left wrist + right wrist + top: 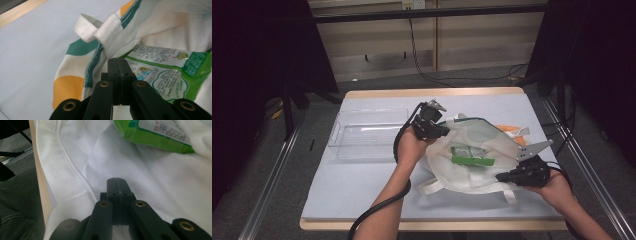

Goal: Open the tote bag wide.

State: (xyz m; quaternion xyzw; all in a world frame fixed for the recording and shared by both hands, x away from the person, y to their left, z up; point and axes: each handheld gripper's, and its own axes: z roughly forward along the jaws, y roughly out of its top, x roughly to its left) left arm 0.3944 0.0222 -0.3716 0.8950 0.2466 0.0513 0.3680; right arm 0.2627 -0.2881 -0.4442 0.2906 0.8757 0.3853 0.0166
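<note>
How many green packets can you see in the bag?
1: a green packet lying inside the open white tote bag, mid-table. Others may be hidden under the fabric.

Bag (472,150) mid-right on desk (362,195), packet (471,156) inside it, tray (364,134) just left, tongs at bag's left and right edges.

left of bag: clear rectangular plastic tray (362,134) blocks far-left; bare blue tabletop (357,185) in front of it, open.
centre-right: white cloth tote bag with green and orange stripes (472,150) spread wide, green snack packet (472,160) inside.
front edge: narrow bare strip, loose white strap (432,187) lying across.
far edge: open strip.
</note>
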